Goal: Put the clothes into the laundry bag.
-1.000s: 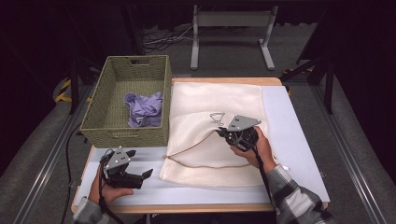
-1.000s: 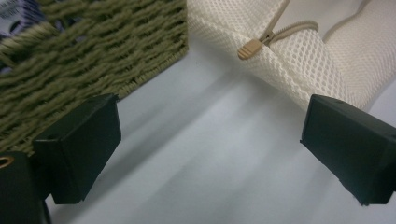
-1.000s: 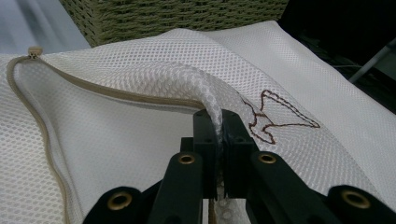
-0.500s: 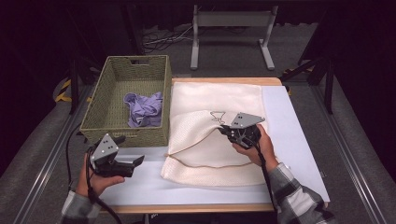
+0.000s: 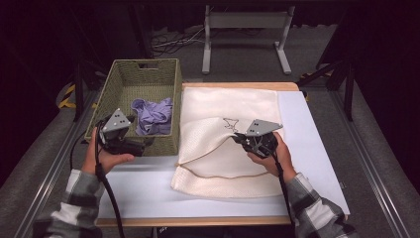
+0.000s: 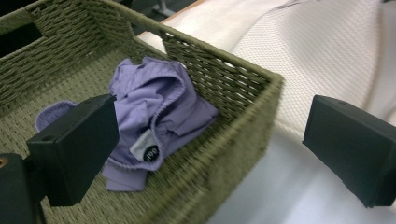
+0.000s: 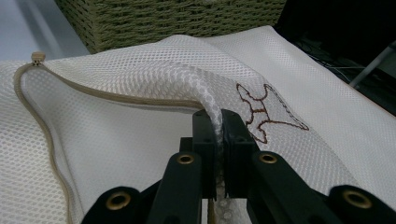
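High view first: the right gripper sits over the middle of the cream mesh bag, its jaws clenched on a raised fold of the bag's upper layer. In the right gripper view that fold of mesh stands pinched between the two black pads, lifted off the layer beneath, with the bag's brown-edged opening curving away to the left and a brown stitched emblem just to the right of the jaws. The bag lies flat on the white table top, just right of the woven basket, its near left corner peeled up by the grip.

The left gripper is held at the basket's near wall, jaws spread wide and holding nothing. In the left gripper view the two pads stand well apart, one over the basket's inside and one beyond its near right corner, with the crumpled purple garment lying on the basket floor between them and farther off.

Against the earlier frames, the left gripper has risen from the near left of the table and moved far-ward to the basket; the right gripper has kept its place and its grip on the mesh.
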